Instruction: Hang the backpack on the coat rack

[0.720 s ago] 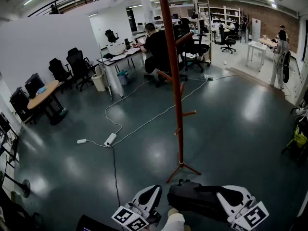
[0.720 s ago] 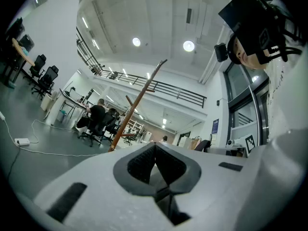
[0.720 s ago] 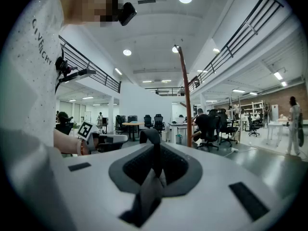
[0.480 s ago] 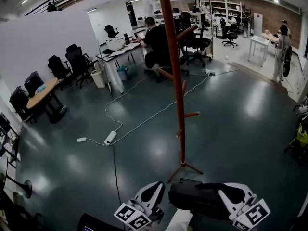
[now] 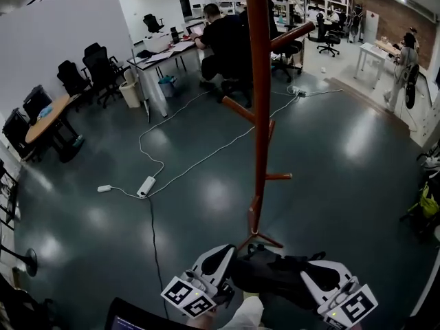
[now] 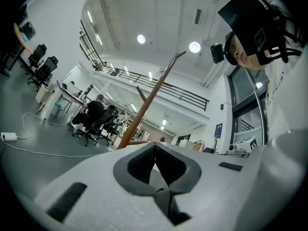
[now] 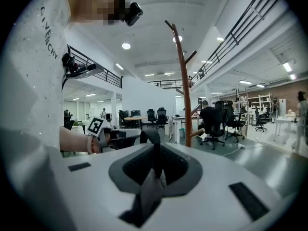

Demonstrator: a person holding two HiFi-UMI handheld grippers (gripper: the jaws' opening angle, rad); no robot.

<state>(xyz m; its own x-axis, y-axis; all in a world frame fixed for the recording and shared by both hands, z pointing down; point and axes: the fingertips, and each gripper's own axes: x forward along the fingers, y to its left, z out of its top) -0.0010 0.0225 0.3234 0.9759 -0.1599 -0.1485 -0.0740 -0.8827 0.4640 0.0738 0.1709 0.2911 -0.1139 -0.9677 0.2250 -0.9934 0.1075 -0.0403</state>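
The right hand-held gripper (image 7: 154,148) was clenched on the backpack (image 5: 268,273), with a black strap (image 7: 153,137) of the bag rising in a loop from between its closed jaws and grey webbing trailing back toward the camera. The left hand-held gripper (image 6: 155,148) was clamped shut too, a thin strip of the same grey webbing pinched where its pads met. Between the two, low at the near edge of the scene, hung the dark backpack, one gripper at its left end and the other at its right, both touching it.

Just beyond the bag stood the coat rack (image 5: 261,115), a reddish-brown pole rising out of the top of the head view, its splayed feet on the dark glossy floor (image 5: 330,170) right behind the backpack. One peg (image 5: 292,36) angled up to the right high on the pole, another (image 5: 237,108) stuck out to the left lower down, and a short one (image 5: 278,177) pointed right nearer the base. The bag was on none of them.

Farther out to the left, a white cable (image 5: 206,167) snaked across the floor to a power strip (image 5: 146,185). At the far side a person in black (image 5: 221,43) sat at a counter (image 5: 161,57), black office chairs (image 5: 96,81) stood to the far left, and another person (image 5: 404,64) stood at the far right.
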